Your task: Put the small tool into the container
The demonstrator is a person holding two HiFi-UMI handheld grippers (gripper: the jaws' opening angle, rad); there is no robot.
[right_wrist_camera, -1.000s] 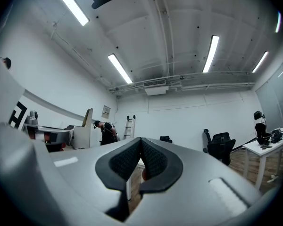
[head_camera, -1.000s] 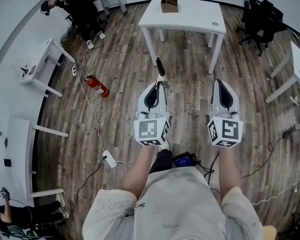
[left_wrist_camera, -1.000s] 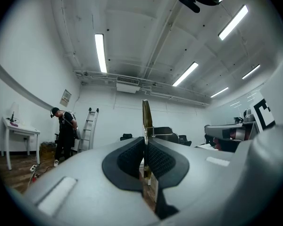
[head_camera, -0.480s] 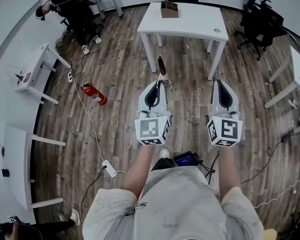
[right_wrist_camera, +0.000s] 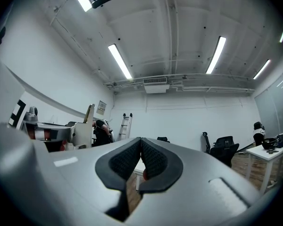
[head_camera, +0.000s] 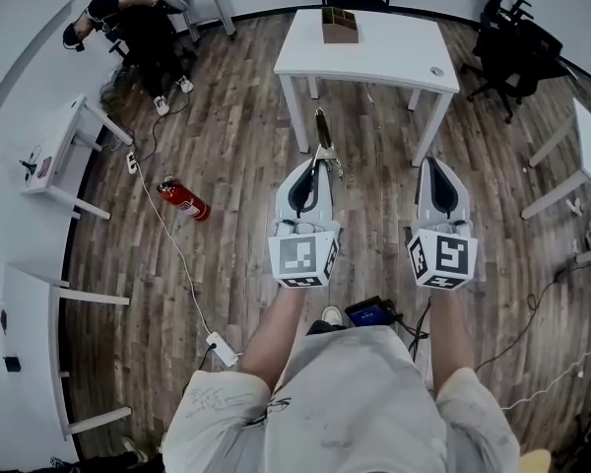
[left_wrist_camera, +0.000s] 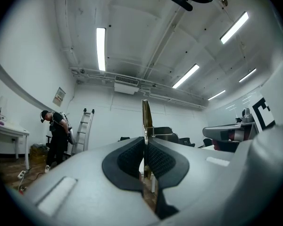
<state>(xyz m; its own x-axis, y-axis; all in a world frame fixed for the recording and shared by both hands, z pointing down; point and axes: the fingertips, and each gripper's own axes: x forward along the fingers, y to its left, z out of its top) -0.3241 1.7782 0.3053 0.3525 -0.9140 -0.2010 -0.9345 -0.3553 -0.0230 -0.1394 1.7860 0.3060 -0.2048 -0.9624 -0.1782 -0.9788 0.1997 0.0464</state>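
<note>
The small tool is clamped between the jaws of the left hand-held gripper, its thin end sticking out ahead above the wooden floor. The right hand-held gripper is held alongside, jaws pressed together on nothing. The container is seen on the white bench ahead, well apart from both.

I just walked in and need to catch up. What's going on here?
A person holds a gripper in each hand. The left gripper is shut on a small tool, which sticks out forward past its tips. The right gripper is shut with nothing in it. The brown container sits on the white table ahead, well apart from both grippers, so the tool is not yet in it.
</note>
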